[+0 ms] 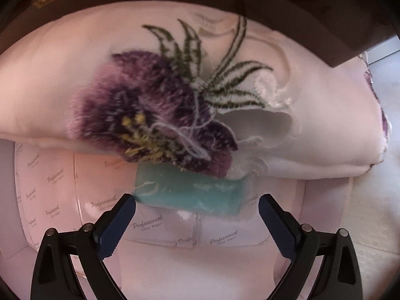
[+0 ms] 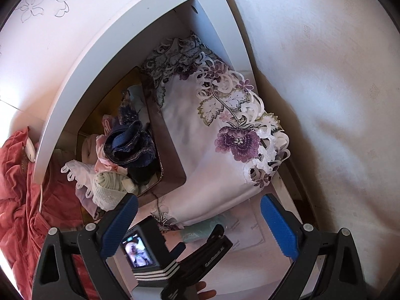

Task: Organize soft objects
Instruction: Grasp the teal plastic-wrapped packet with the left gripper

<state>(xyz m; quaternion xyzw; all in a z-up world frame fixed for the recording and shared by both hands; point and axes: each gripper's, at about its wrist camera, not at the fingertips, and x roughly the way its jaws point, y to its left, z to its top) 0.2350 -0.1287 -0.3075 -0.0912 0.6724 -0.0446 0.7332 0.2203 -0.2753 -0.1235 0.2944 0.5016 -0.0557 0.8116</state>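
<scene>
White shelving holds the folded embroidered cloth, its long axis running across the shelf—a teal cloth pinned beneath. Beside it, a brown box of rolled socks. Left gripper and right gripper both gape, empty.

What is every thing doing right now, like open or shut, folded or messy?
Left tool: open, holding nothing.
Right tool: open, holding nothing.
Embroidered cloth: folded, lying on the shelf.
Teal cloth: flat, partly under the embroidered cloth.
Brown box: open, filled with messy small clothes.
Red fabric: crumpled.
</scene>
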